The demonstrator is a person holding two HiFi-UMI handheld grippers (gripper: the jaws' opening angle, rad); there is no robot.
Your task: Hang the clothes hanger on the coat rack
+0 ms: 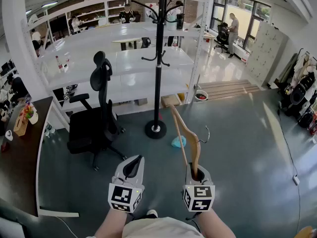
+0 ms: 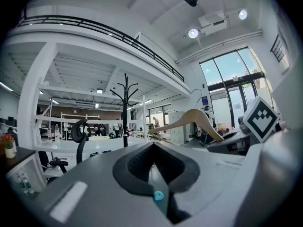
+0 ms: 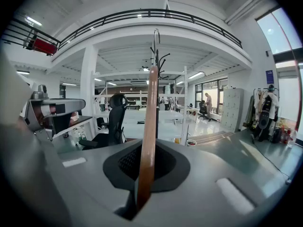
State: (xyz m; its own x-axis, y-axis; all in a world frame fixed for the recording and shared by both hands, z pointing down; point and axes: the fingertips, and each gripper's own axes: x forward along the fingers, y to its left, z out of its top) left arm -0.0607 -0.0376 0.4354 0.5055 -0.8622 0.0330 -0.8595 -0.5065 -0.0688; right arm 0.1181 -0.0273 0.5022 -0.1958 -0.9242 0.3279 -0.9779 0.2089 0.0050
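Hanger (image 1: 191,144), made of wood, stands nearly upright in the right tongs (image 1: 197,171), which are closed on the end of one arm; in the right gripper view that arm (image 3: 148,126) rises straight out of the clamped tongs (image 3: 146,171). Its metal hook (image 1: 204,135) points away to the right in the head view. The hanger is in the air above the grey floor (image 1: 247,148), well apart from the black coat rack (image 1: 158,58) ahead. The left tongs (image 1: 132,166) are pressed together on nothing, just beside the right ones and apart from the hanger. Each gripper's cube (image 1: 125,196) bears black-and-white square markers. A black office chair (image 1: 96,118) stands left of the rack.
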